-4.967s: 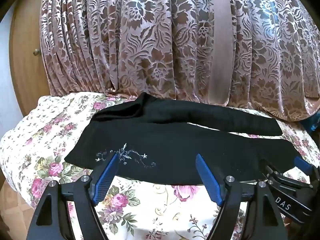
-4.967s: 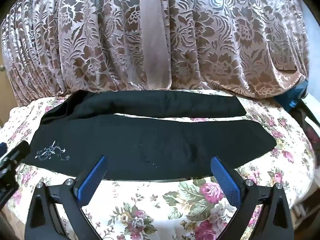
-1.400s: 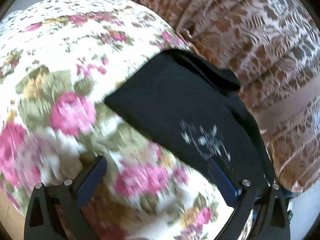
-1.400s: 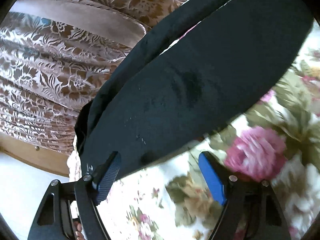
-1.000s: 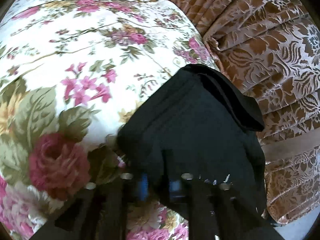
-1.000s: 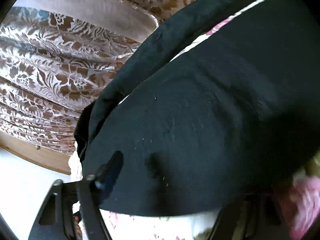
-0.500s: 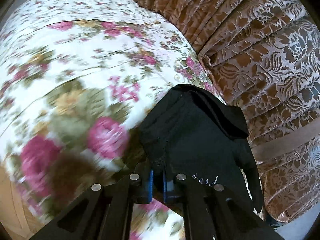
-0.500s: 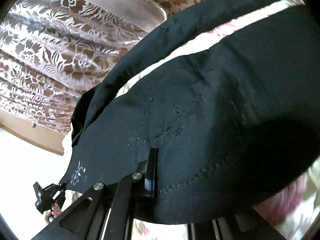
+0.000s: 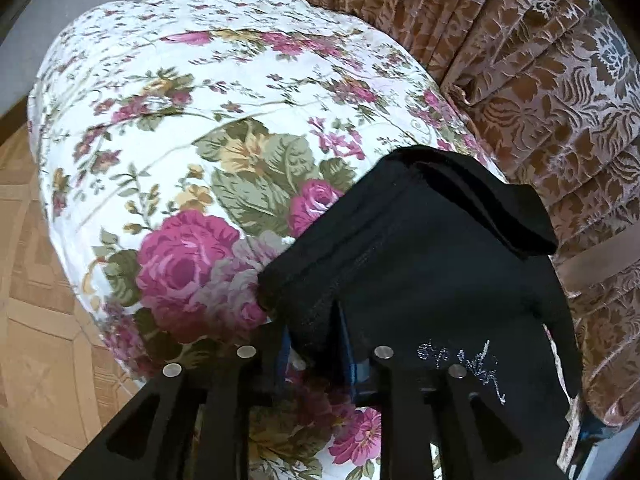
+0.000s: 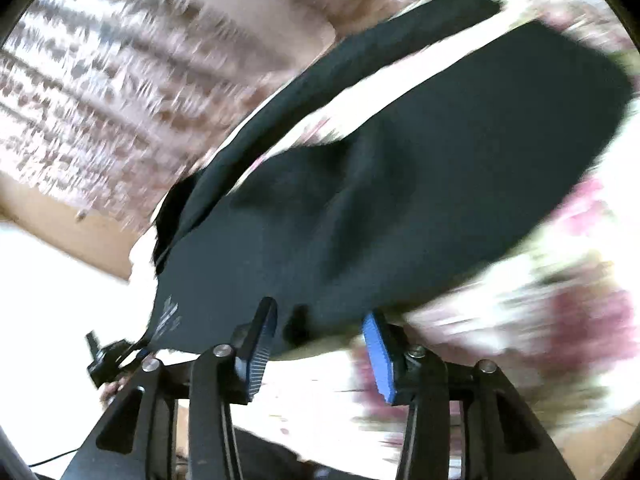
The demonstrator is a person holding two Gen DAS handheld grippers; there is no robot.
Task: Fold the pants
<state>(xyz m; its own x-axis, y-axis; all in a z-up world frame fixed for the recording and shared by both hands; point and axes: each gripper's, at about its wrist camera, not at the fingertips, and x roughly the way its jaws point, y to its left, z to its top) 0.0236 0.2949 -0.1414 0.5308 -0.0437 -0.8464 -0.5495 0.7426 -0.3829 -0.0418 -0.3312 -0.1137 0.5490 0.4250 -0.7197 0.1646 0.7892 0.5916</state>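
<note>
In the left wrist view, the left gripper fills the bottom centre of the frame. Its two blue-padded fingers stand close together with a bunched edge of the black pants between them; the jaws are opening, and the pads appear still to touch the cloth. A small silver embroidered motif sits on the pants at lower right, just beside the gripper. The pants spread from the centre toward the right edge, with a folded-over flap of waistband at upper right. They lie on a floral bedcover with pink roses and green leaves, which fills the left and centre. Wood-patterned flooring shows at far left. A brown patterned curtain hangs at upper right.

The right wrist view is heavily blurred. The right gripper sits at bottom centre, its blue pads parted and opening, with the near hem of the pants just between them but not pinched. The pants stretch diagonally toward the upper right. The other gripper is small at lower left, at the pants' far corner.
</note>
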